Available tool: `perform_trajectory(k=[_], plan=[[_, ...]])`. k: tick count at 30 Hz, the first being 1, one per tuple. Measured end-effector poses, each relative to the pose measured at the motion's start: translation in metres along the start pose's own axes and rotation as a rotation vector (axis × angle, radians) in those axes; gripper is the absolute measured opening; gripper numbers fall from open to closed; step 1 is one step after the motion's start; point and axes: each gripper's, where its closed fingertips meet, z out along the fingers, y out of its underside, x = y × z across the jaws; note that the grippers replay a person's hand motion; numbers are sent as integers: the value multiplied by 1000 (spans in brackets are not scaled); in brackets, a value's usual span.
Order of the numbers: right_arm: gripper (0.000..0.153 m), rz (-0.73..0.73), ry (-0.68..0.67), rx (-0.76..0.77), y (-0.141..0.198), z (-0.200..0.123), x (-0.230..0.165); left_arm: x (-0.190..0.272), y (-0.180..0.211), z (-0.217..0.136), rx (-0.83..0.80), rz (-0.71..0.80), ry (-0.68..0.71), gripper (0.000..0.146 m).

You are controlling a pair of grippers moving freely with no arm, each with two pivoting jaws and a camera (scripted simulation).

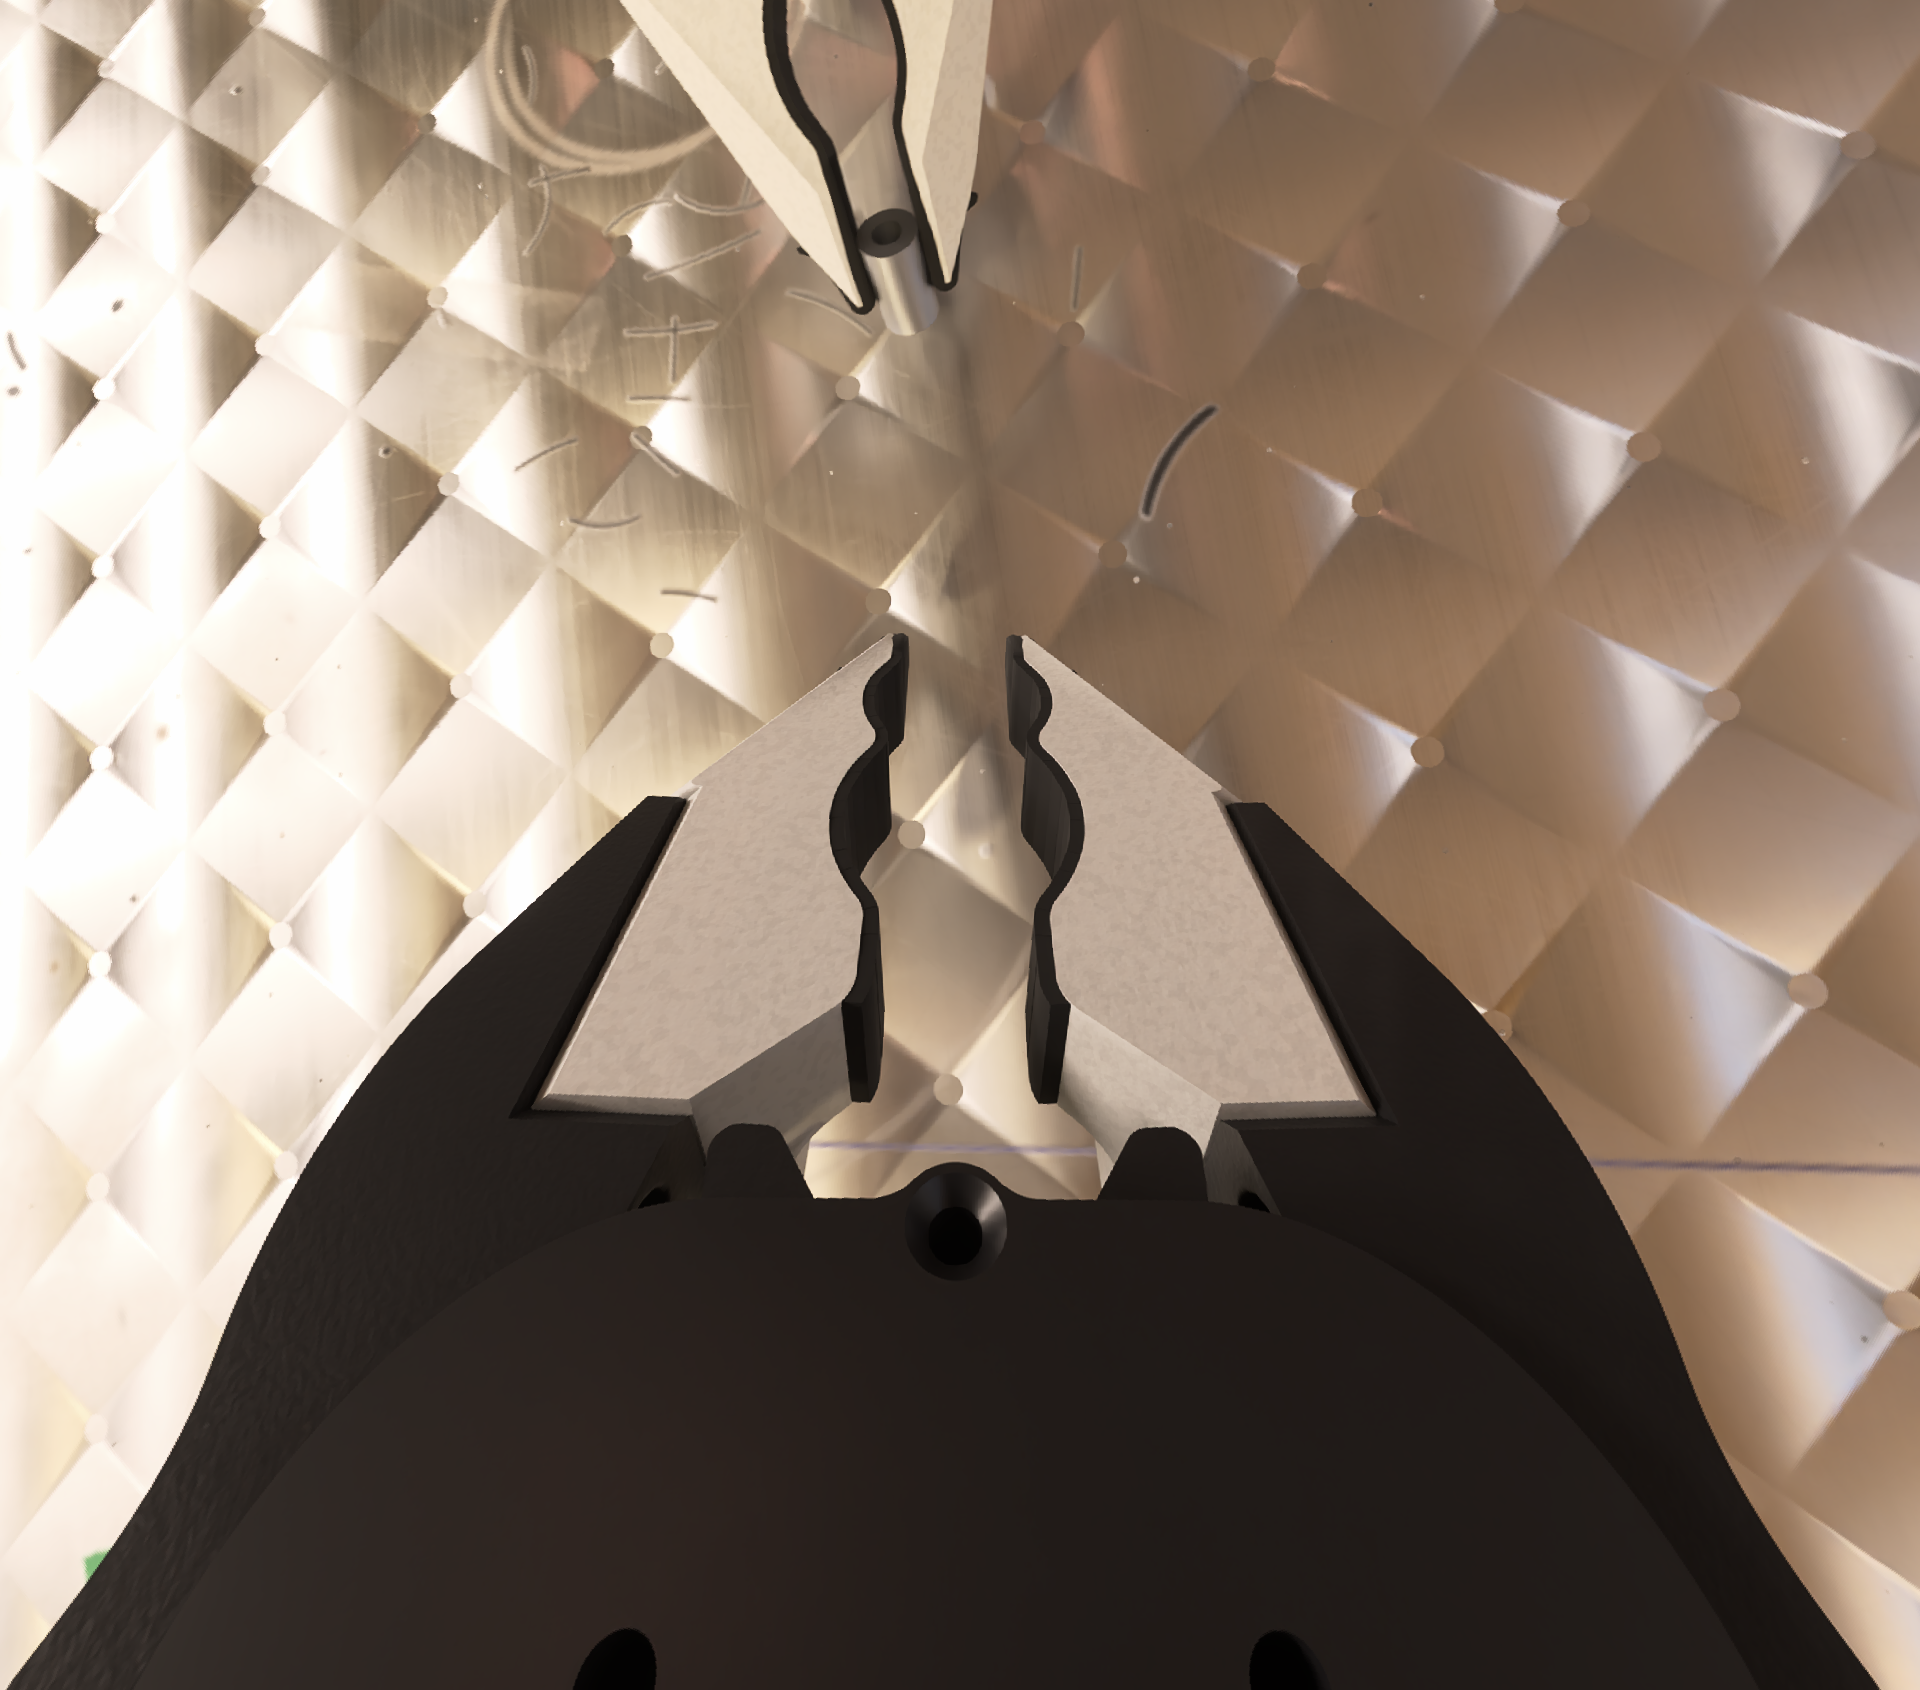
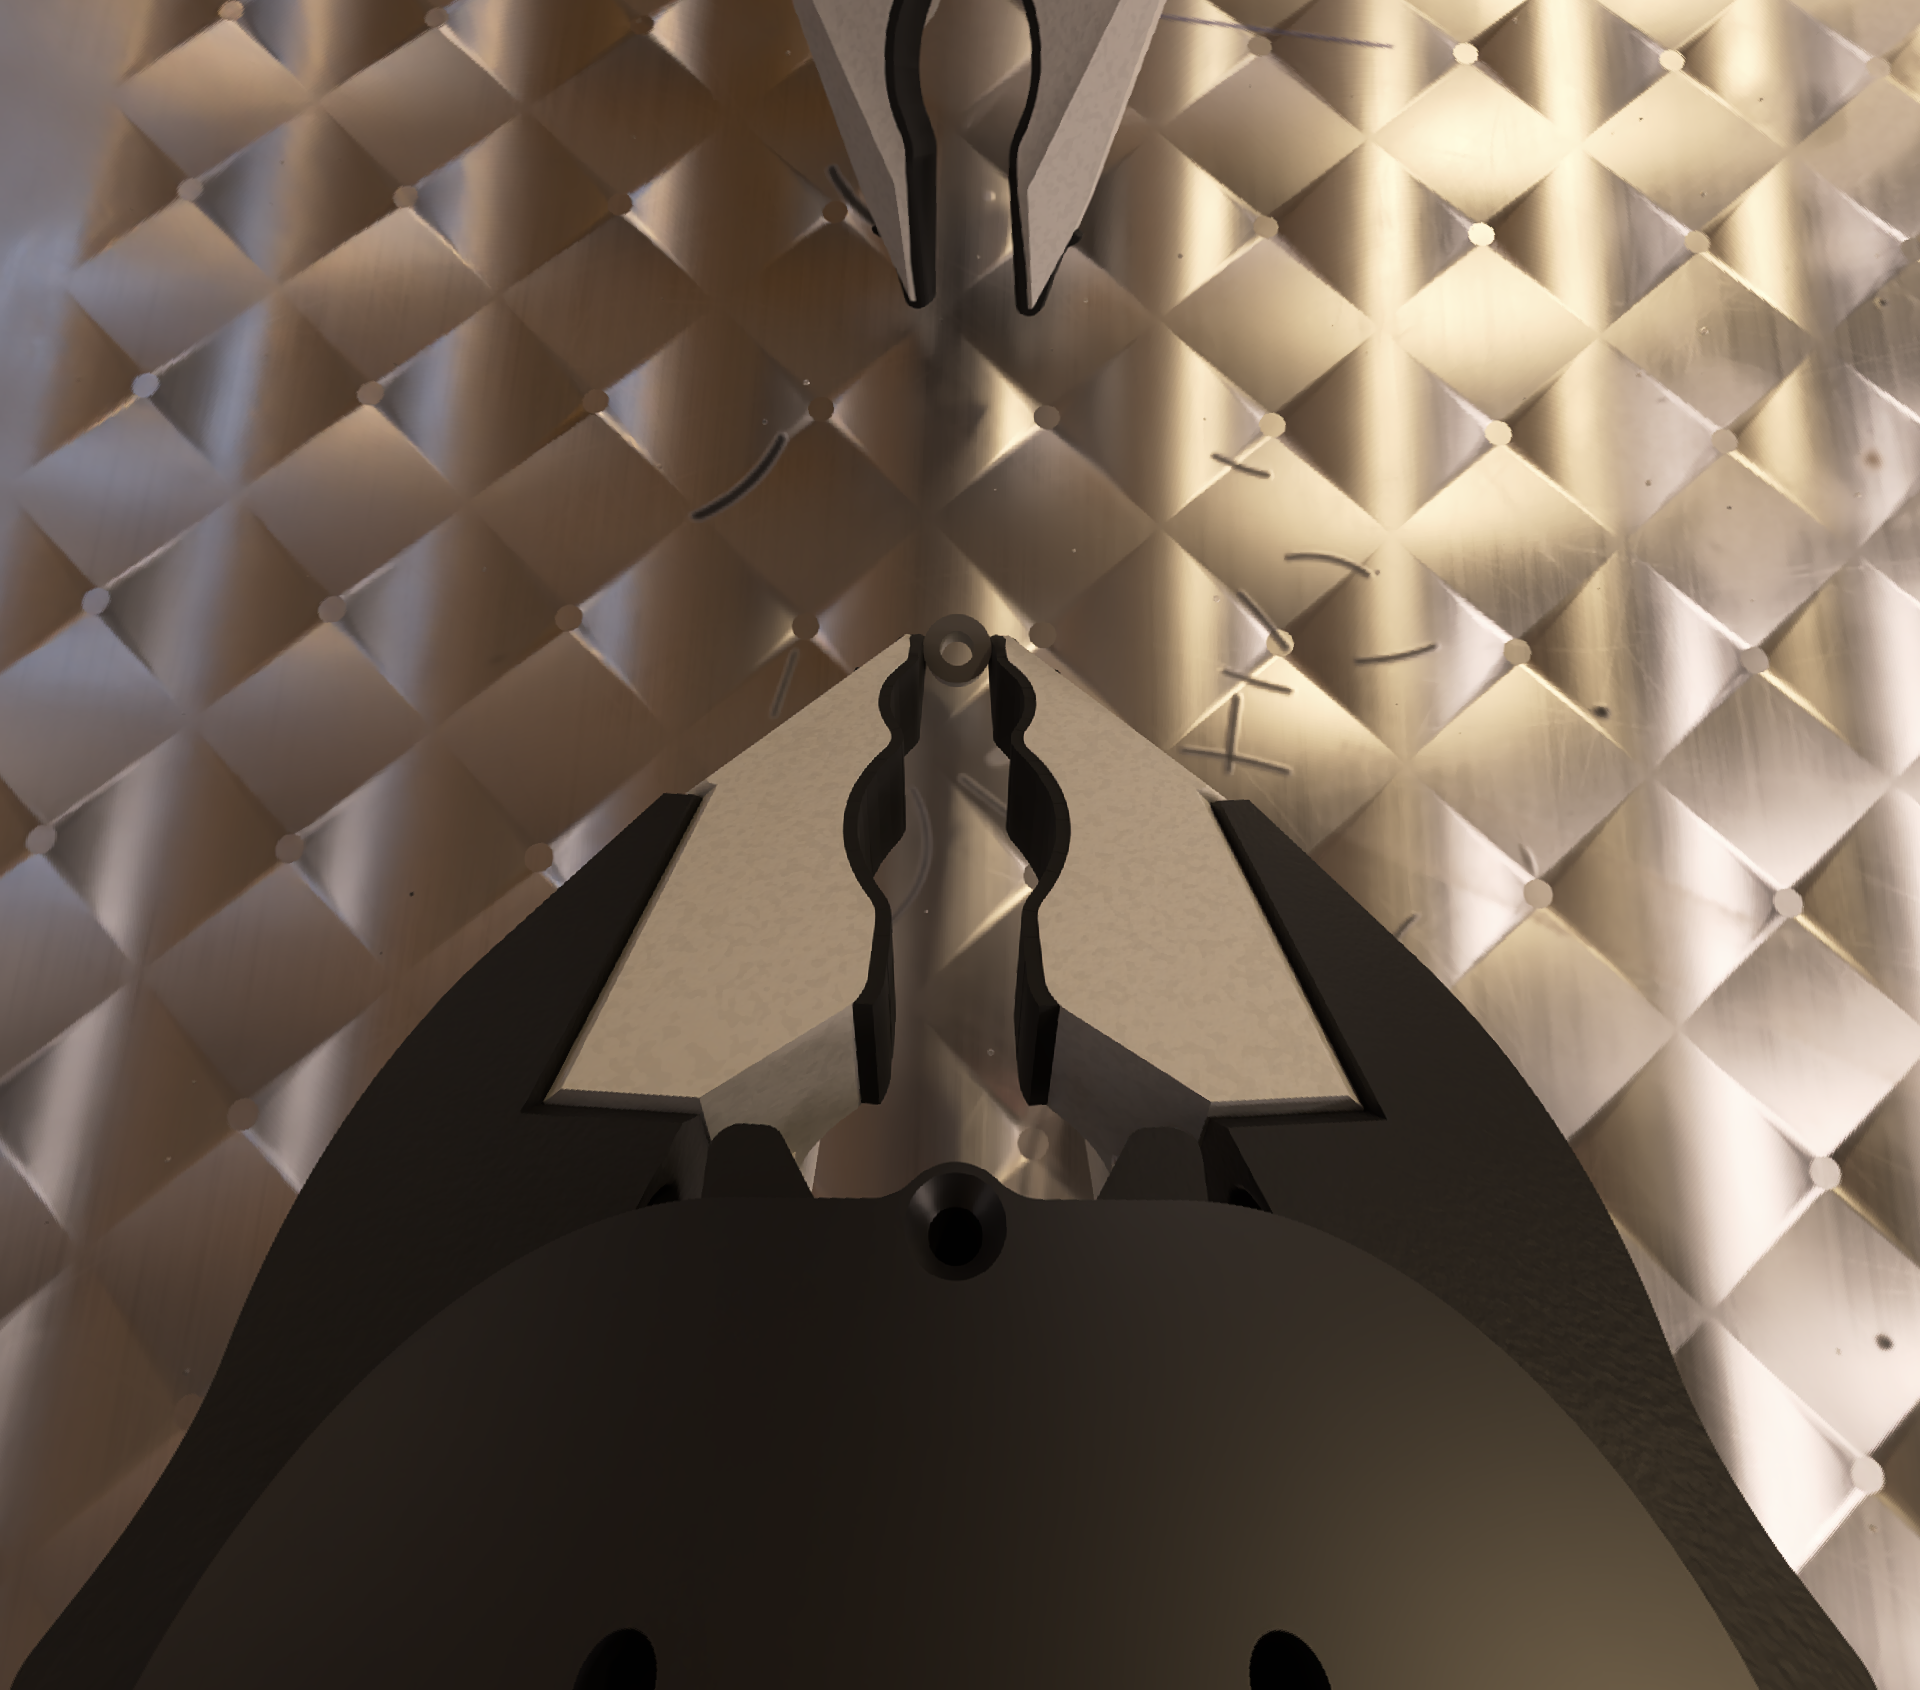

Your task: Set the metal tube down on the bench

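Right, the right hand-held gripper (image 2: pixel 957 666) is pinching the metal tube (image 2: pixel 957 661) at the very fingertips; in its own view the tube shows end-on, a small ring at 12 o'clock of the jaws. From the left wrist view the same tube (image 1: pixel 896 276) stands roughly upright between those tips, lower end poking out below them, close to the surface (image 1: pixel 1558 601) but I can't tell if it touches.

The left hand-held gripper (image 1: pixel 957 653) is spread and holds nothing, sitting opposite, well apart from the tube.

Judgement on doing the step well:
- Grip is tip-only on a smooth round part, so it could slip or pivot. Descend slowly, no lateral jerk.
- The surface is embossed metal in a diamond pattern with small studs, so an upright tube may wobble. Laying it on its side looks safer: tilt first, then lower.
- Open only once the tube bears on the surface, and open just a little, or it rolls.
- Retreat straight back along the fingers.
- Keep the left one parked at its 6 o'clock side, clear.
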Motion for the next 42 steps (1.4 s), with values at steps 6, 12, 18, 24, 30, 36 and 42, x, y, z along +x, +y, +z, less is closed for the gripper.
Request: perform_trajectory(k=[6, 12, 18, 24, 30, 36, 42], plan=[[12, 9, -28, -40, 2, 4, 2, 3, 2, 4, -5, -4, 21, 17], [12, -6, -20, -64, 1, 6, 6, 3, 2, 4, -3, -3, 26, 17], [12, -19, -39, -68, -1, 5, 6, 2, 1, 5, 0, -1, 31, 17], [12, -47, -98, -154, 1, 7, 6, 3, 1, 5, 4, -1, 36, 17], [17, -51, -104, -202, -2, 2, 10, 3, 1, 5, 3, 6, 35, 17], [0, -66, -35, -98, -12, 5, 7, 3, 1, 5, 4, 12, 35, 17], [0, -36, -32, -92, -11, 9, 5, 3, 1, 5, 3, 8, 38, 17]])
